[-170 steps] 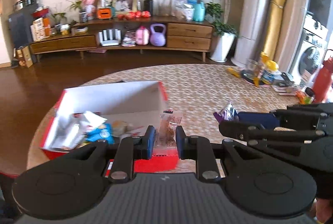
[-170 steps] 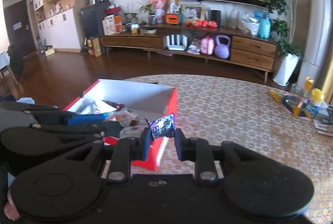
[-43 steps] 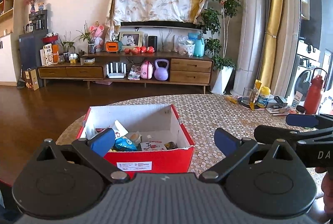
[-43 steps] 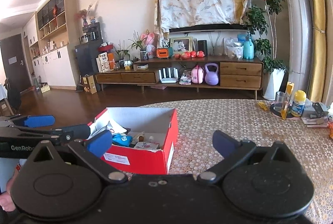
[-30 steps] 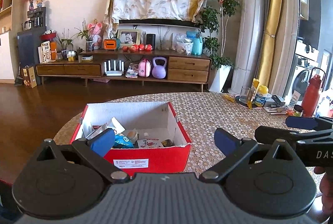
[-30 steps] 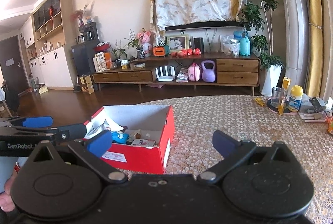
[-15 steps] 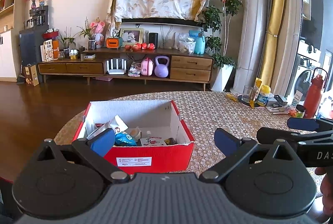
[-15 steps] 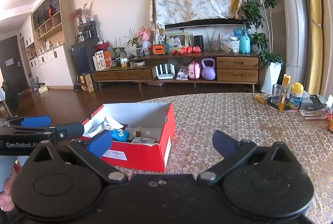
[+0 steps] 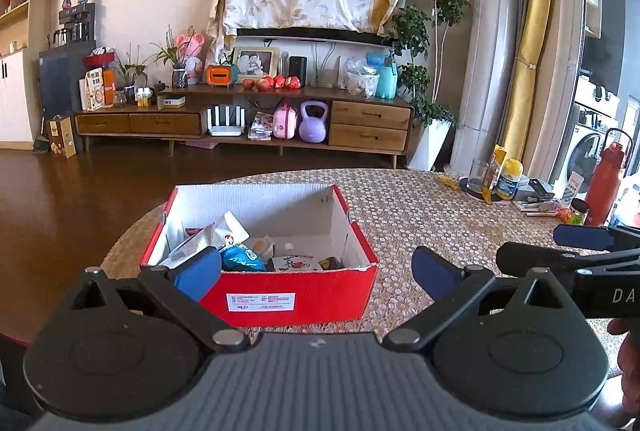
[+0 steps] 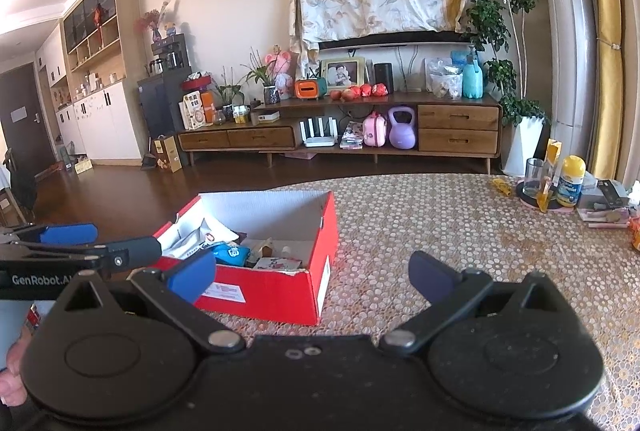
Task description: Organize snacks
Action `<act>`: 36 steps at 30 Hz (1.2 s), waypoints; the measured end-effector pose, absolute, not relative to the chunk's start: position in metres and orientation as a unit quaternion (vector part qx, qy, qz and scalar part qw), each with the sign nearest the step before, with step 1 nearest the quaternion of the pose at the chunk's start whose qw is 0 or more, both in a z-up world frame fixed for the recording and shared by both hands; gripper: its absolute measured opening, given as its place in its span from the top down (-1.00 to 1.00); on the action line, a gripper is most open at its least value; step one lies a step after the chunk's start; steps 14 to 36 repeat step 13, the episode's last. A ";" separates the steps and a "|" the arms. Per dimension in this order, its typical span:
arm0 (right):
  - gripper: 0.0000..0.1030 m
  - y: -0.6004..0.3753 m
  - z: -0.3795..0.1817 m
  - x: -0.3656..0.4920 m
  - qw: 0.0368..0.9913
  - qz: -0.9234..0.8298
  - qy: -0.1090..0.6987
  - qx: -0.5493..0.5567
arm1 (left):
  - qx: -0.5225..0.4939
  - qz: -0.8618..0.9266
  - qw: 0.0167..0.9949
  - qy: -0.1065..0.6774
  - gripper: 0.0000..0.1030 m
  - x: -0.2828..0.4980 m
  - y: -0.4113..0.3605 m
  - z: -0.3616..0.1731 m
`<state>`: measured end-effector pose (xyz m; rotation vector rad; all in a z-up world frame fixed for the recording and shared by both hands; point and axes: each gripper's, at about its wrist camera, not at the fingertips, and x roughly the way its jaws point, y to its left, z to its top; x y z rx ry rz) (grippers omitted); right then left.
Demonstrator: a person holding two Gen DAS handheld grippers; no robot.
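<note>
A red cardboard box [image 9: 300, 295] with a white inside stands on the round table and holds several snack packets, among them a blue one [image 9: 240, 258] and a white one [image 9: 224, 233]. It also shows in the right wrist view [image 10: 276, 291], with the blue packet [image 10: 230, 254] inside. My left gripper [image 9: 316, 273] is open and empty, held back from the box's near wall. My right gripper [image 10: 310, 275] is open and empty, to the right of the box. Each gripper shows at the edge of the other's view.
The table [image 9: 420, 219] has a patterned mat. At its far right stand a glass [image 9: 478, 173], a yellow-capped jar [image 9: 507, 178], a red bottle [image 9: 604, 183] and small items. Behind lie wooden floor and a low TV cabinet [image 9: 248, 123].
About six seconds ago each gripper was shut on a snack packet by the box; now both are open and empty. Over the last second both have stayed nearly still, drawn back from the box.
</note>
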<state>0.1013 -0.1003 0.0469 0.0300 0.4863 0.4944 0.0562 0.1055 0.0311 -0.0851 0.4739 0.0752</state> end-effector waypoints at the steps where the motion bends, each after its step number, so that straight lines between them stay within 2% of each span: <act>1: -1.00 -0.100 0.046 0.101 0.940 0.243 0.239 0.015 | -0.043 0.038 0.970 0.235 -0.99 0.056 0.106 0.030; 36: -1.00 -0.099 0.044 0.100 0.936 0.249 0.247 0.015 | -0.059 0.051 0.968 0.239 -0.99 0.049 0.116 0.033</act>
